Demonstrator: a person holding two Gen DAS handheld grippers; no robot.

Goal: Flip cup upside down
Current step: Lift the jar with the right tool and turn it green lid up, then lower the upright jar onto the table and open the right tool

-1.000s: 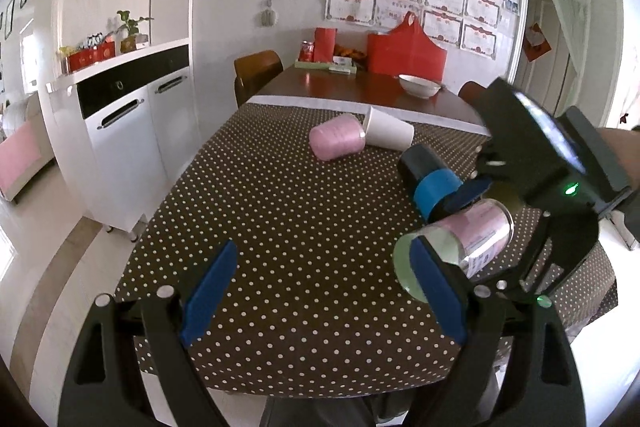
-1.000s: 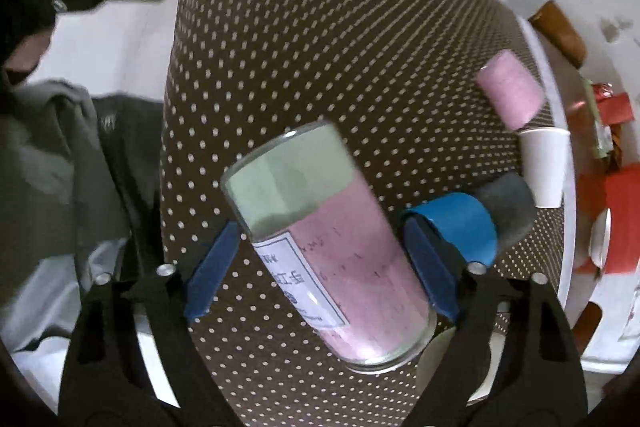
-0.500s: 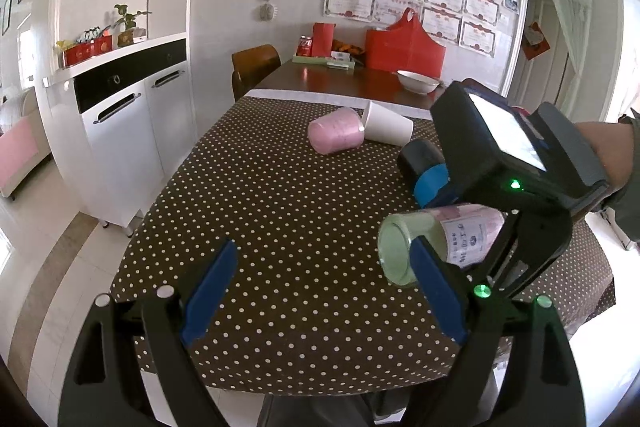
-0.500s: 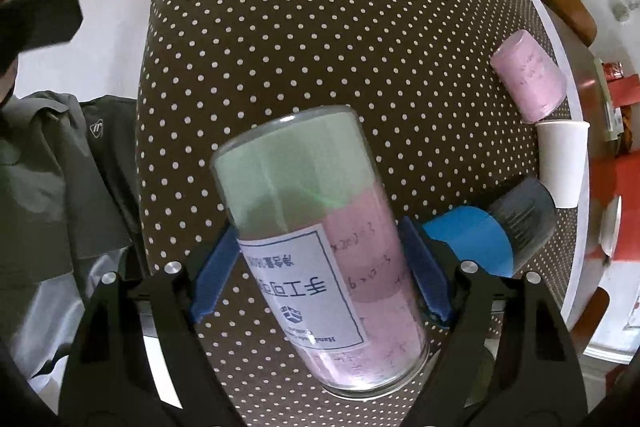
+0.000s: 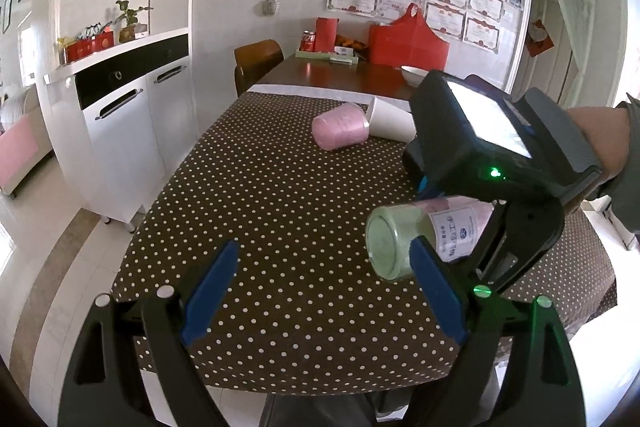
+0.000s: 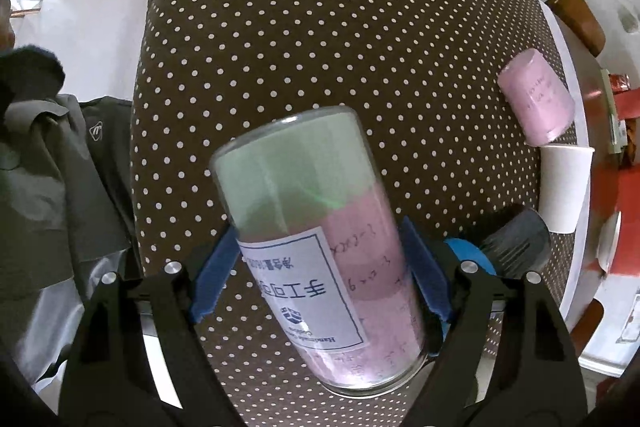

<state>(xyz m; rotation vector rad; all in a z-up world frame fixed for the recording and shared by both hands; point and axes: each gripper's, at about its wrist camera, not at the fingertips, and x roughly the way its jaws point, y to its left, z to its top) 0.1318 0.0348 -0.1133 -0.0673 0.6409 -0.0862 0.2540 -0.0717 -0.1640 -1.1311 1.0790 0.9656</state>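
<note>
A: Where's the cup (image 6: 320, 247)?
B: Pinched in the right gripper (image 6: 320, 279), tilted above the dotted table (image 5: 280, 195). The left gripper (image 5: 324, 295) gapes, holding nothing.
A: Farther back?
B: A blue bottle (image 6: 504, 251), half hidden; beyond it a pink cup (image 5: 340, 131) and white cup (image 5: 390, 125) lying down.

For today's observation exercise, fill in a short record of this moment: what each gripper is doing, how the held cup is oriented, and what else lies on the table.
right gripper: shut on the glass cup, blue pads on its sides
cup orientation: roughly on its side, above the table, green closed end toward the left gripper's camera
left gripper: open, holding nothing
table: brown dotted cloth
other cups: pink cup and white paper cup lying on their sides, touching; blue and black cup lying beside the right gripper
</note>
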